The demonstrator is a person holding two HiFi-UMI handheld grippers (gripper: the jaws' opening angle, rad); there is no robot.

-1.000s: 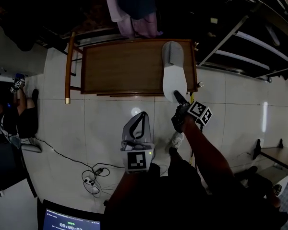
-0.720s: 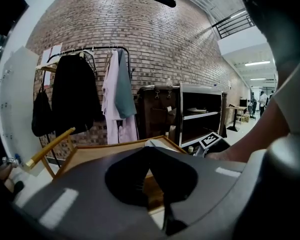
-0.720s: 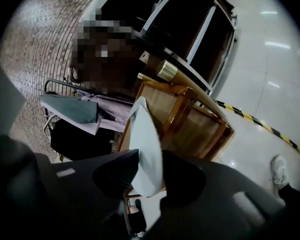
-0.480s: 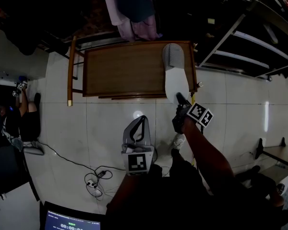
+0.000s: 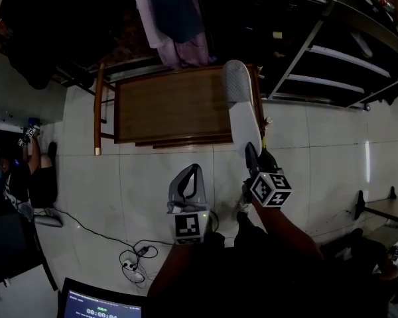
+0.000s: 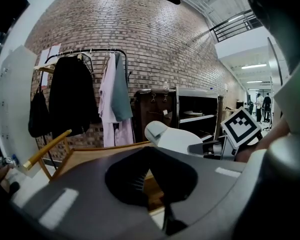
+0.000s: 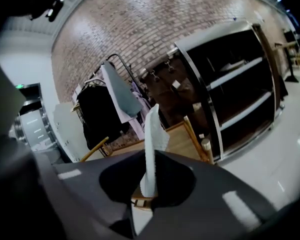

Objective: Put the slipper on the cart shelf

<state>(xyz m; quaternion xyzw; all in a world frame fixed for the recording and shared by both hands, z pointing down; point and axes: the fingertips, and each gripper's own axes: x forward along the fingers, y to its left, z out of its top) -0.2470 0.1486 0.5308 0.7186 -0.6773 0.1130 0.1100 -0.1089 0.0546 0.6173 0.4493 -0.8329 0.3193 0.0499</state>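
Note:
The white-soled grey slipper [image 5: 242,111] hangs over the right end of the wooden table [image 5: 166,105], heel end toward me, toe raised. My right gripper [image 5: 251,152] grips its heel; the jaws are closing, with the slipper between them and the pads pressing on it. Seen edge-on in the right gripper view, the slipper [image 7: 152,144] rises from the jaws as a thin white strip. The left gripper [image 5: 196,171] hovers over the floor to the slipper's left, shut and empty. The left gripper view also shows the slipper [image 6: 172,136]. The black cart shelf [image 5: 345,65] is at the upper right.
Clothes on a rack [image 5: 176,18] hang behind the table. Cables [image 5: 132,260] lie on the tiled floor by my feet. A person [image 5: 30,171] sits at the far left. A laptop screen [image 5: 99,305] shows at the bottom edge. The cart's shelves [image 7: 235,91] stand right of the table.
The right gripper has closed on the slipper's heel and drawn back toward me, and the slipper now tilts up off the table. The left gripper has barely moved.

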